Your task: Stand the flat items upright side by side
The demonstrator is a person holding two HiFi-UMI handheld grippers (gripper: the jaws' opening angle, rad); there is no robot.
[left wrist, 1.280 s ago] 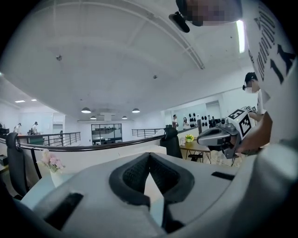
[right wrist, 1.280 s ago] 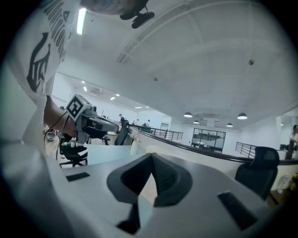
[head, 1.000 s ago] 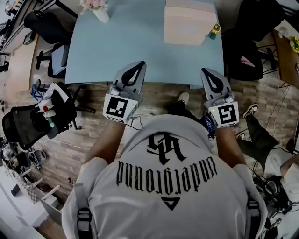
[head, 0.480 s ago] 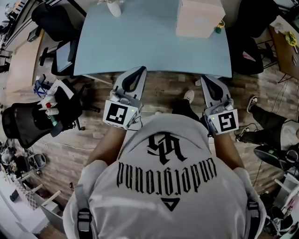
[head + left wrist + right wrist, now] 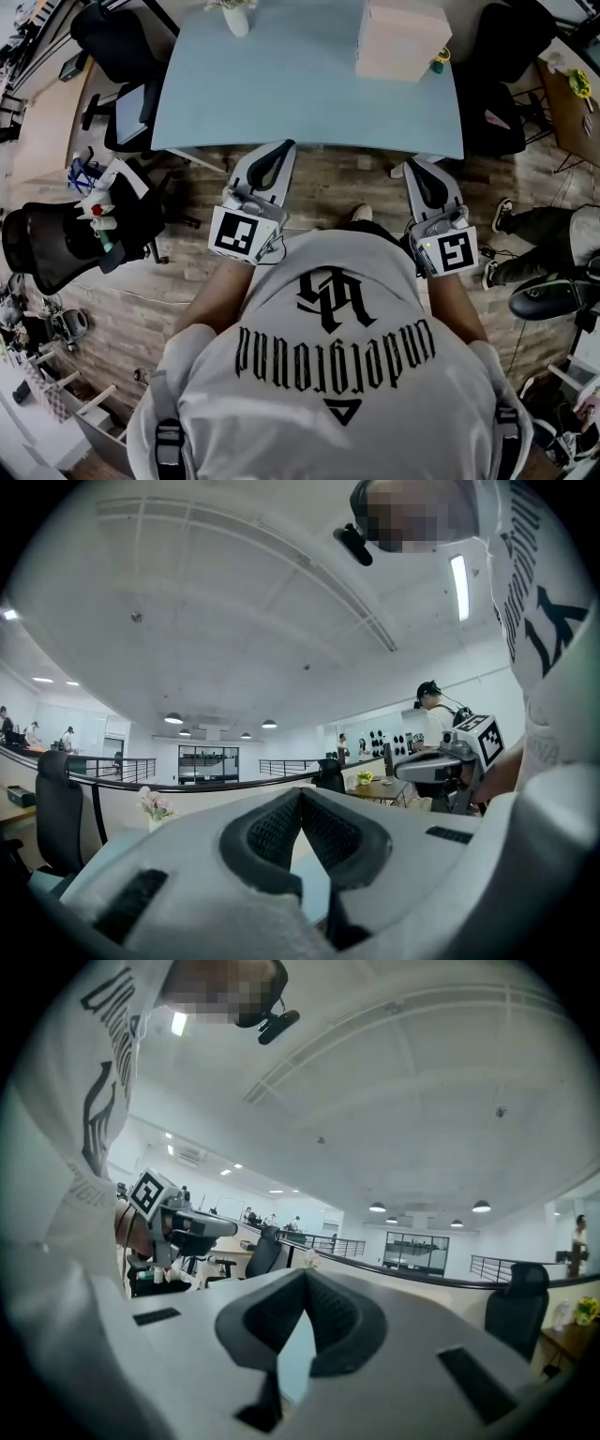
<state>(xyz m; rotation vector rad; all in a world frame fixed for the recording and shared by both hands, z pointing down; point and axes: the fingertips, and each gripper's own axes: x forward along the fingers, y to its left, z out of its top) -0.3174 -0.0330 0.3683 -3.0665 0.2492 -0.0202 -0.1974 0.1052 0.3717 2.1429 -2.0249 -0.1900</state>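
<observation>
Atop smooth blue table (image 5: 281, 94), cardboard box (image 5: 403, 39)

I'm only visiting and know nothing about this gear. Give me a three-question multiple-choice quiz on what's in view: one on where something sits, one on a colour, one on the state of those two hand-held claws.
1. Where is the pale cardboard box?
A) on the far right part of the table
B) on the wooden floor
C) on the black office chair

2. What colour is the rectangular tabletop?
A) red
B) light blue
C) black

3. How do the jaws of the left gripper and the right gripper stand?
A) both shut, empty
B) both wide open
C) both clamped on a book

Answers:
1 A: the box stands on the tabletop near its far right corner.
2 B: the head view shows a pale blue surface.
3 A: each gripper view shows the pads meeting with nothing between them.
</observation>
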